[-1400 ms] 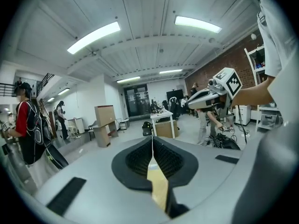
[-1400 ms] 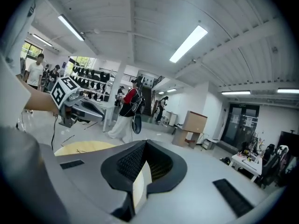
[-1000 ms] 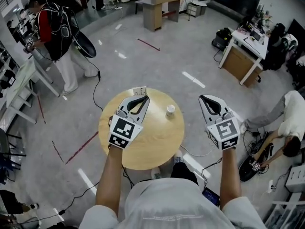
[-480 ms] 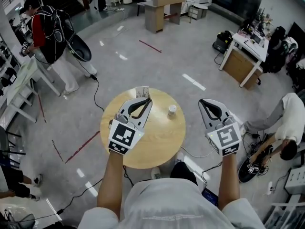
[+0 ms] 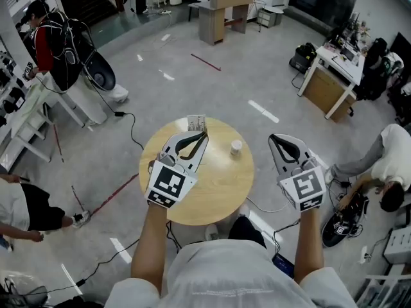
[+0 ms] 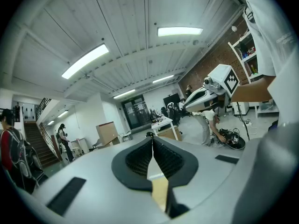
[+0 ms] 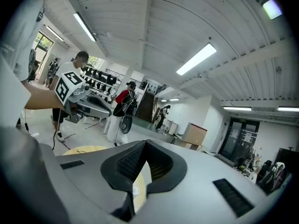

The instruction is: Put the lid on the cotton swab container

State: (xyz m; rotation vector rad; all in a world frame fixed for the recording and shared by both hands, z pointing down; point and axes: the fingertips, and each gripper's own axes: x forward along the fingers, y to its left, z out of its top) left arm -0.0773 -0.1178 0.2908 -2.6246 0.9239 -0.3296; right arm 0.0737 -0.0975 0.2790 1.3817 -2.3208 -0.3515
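Note:
A small white round container [image 5: 236,147] stands upright on the round wooden table [image 5: 215,194], right of its middle. A small pale box-like thing [image 5: 196,122] sits at the table's far edge; I cannot make out what it is. My left gripper [image 5: 205,133] hovers over the left half of the table, its tip close to that box, shut and empty [image 6: 152,142]. My right gripper [image 5: 273,137] hangs just off the table's right edge, to the right of the container, also shut with nothing in it [image 7: 145,144].
The table stands on an open grey floor with cables [image 5: 128,124] and red tape marks. A person with a backpack [image 5: 64,43] stands far left. Another person [image 5: 392,172] bends over gear at the right. Desks [image 5: 331,76] and a cabinet [image 5: 221,8] stand further off.
Both grippers stay shut and keep their places by the table. The view has drifted slightly. The backpack person has shifted up-left, and another person has come in at the left edge.

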